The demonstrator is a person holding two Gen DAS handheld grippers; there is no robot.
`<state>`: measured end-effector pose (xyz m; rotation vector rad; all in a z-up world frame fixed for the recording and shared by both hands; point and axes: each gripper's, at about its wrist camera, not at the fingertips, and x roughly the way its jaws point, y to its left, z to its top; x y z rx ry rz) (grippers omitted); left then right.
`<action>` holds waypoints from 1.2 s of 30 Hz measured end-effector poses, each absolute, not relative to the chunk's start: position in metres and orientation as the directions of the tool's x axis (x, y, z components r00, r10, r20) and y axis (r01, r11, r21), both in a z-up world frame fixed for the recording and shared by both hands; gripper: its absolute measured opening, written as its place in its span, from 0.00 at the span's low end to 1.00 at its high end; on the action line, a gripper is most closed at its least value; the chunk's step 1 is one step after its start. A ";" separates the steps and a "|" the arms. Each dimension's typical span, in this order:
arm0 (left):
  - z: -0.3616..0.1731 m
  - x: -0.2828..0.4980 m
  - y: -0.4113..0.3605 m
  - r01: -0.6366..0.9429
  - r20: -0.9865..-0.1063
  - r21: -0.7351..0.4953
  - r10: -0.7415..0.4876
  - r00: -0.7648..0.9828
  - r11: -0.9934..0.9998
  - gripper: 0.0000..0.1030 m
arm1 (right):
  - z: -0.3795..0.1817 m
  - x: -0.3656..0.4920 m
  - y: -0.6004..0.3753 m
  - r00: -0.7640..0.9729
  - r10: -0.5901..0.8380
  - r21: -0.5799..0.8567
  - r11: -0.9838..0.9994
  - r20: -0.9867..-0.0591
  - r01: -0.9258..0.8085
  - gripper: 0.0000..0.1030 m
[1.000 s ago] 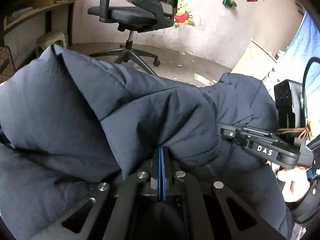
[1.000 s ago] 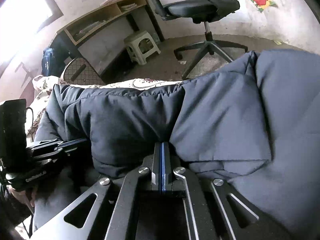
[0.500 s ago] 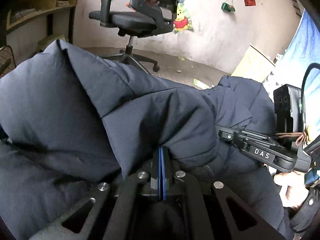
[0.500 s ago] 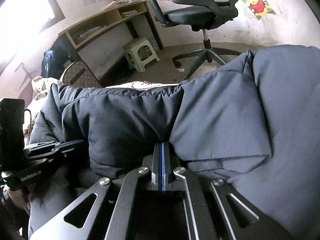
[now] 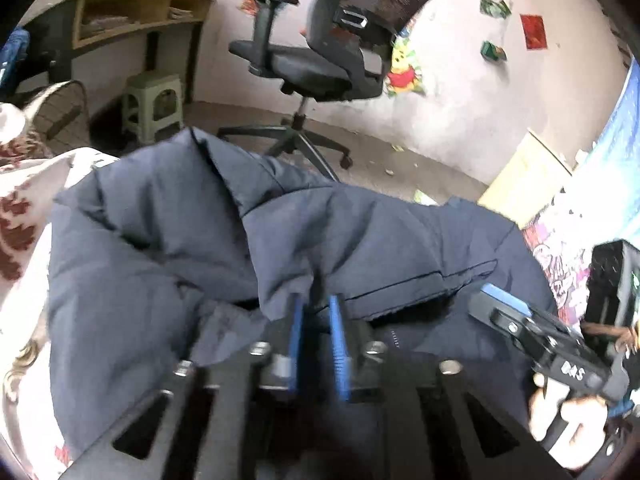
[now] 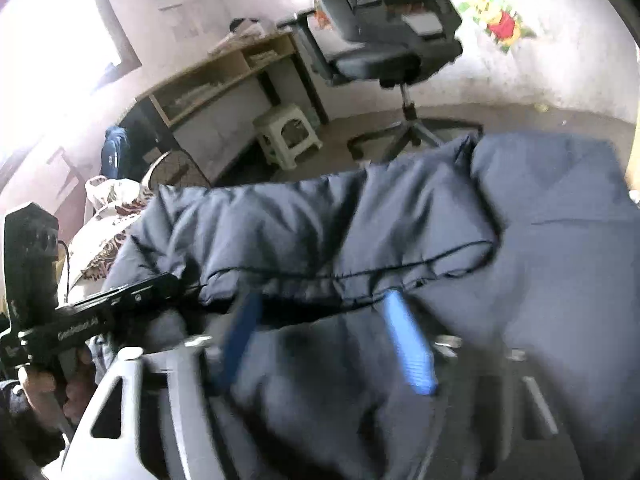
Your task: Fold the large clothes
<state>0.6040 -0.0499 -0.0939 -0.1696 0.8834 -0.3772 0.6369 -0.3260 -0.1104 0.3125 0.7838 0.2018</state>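
Observation:
A dark navy puffer jacket (image 5: 320,240) lies folded over itself on a patterned bed cover; it also fills the right wrist view (image 6: 400,232). My left gripper (image 5: 316,308) is open, its blue pads a little apart, with the folded edge of the jacket just ahead of them. My right gripper (image 6: 320,308) is open wide over the jacket, its blue pads apart and holding nothing. The right gripper also shows at the right of the left wrist view (image 5: 496,300). The left gripper also shows at the left of the right wrist view (image 6: 172,280).
A white and red patterned bed cover (image 5: 24,208) lies under the jacket. Beyond the bed stand a black office chair (image 5: 320,64), a pale green stool (image 5: 154,104) and a wooden desk (image 5: 140,16). A cartoon blanket (image 5: 560,248) lies at the right.
Both grippers have opened and let go of the jacket fold, which has dropped flatter onto the bed. Both views have pulled back and are blurred by motion.

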 end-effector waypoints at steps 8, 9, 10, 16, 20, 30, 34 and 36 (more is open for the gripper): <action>-0.061 0.562 -0.024 0.126 -0.669 -0.297 -0.301 0.679 0.946 0.74 | -0.066 0.600 -0.333 0.753 0.256 0.328 0.943 -0.606 -0.058 0.67; -0.057 0.556 -0.021 0.118 -0.668 -0.286 -0.286 0.687 0.951 0.77 | -0.060 0.594 -0.334 0.758 0.255 0.327 0.943 -0.600 -0.058 0.68; -0.052 0.551 -0.019 0.108 -0.664 -0.268 -0.265 0.699 0.957 0.81 | -0.056 0.589 -0.335 0.763 0.251 0.325 0.944 -0.596 -0.056 0.69; -0.015 0.516 -0.004 0.076 -0.607 -0.219 -0.197 0.770 0.973 0.94 | -0.028 0.560 -0.336 0.789 0.234 0.320 0.946 -0.567 -0.051 0.75; 0.009 0.490 0.002 0.069 -0.569 -0.193 -0.169 0.805 0.979 0.99 | -0.008 0.538 -0.336 0.812 0.220 0.316 0.948 -0.540 -0.047 0.91; 0.051 0.422 0.008 0.079 -0.510 -0.147 -0.144 0.848 0.986 1.00 | 0.039 0.471 -0.332 0.855 0.150 0.212 0.976 -0.497 -0.049 0.98; 0.063 0.392 0.006 0.088 -0.483 -0.121 -0.136 0.865 0.989 1.00 | 0.054 0.444 -0.327 0.867 0.121 0.150 0.987 -0.484 -0.054 0.98; 0.066 0.380 0.003 0.096 -0.477 -0.106 -0.136 0.868 0.990 1.00 | 0.062 0.431 -0.323 0.870 0.122 0.137 0.989 -0.477 -0.063 0.98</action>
